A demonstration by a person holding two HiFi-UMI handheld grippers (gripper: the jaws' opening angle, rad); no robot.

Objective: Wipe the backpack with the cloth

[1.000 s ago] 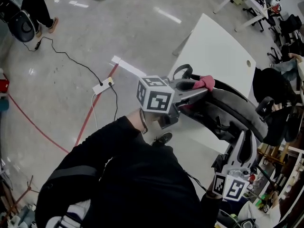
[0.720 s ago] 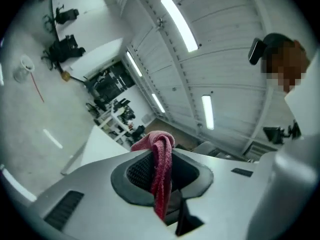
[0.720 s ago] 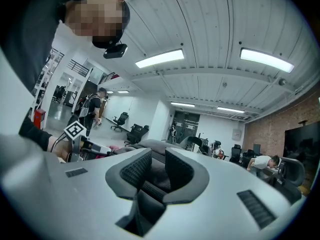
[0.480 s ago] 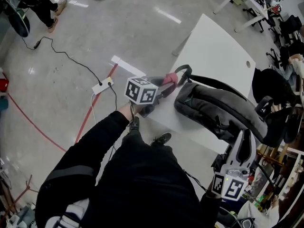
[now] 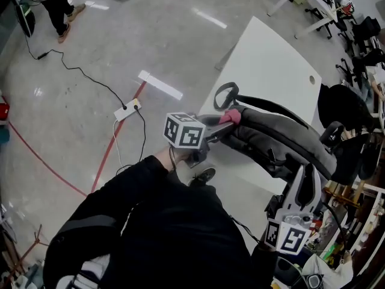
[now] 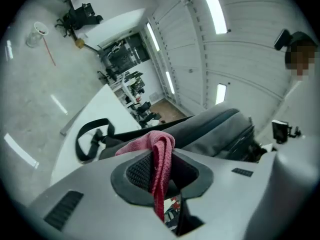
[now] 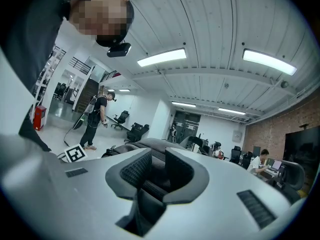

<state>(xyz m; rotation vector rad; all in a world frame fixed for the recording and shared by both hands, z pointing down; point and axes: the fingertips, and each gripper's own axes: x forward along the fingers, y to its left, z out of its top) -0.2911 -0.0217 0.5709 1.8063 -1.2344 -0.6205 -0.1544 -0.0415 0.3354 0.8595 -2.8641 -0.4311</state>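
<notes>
Clamping fully together, the left gripper's (image 5: 225, 124) jaws are pinching a fold of the pink cloth (image 5: 230, 115) against the backpack (image 5: 283, 140). The right gripper's (image 7: 155, 171) jaws are standing barely apart, gripping a dark part of it. The backpack is lying along the desk's (image 5: 271, 65) near edge. Being soft-sided, it is probably yielding under pressure, so a strap or seam is giving the firmest hold.
</notes>
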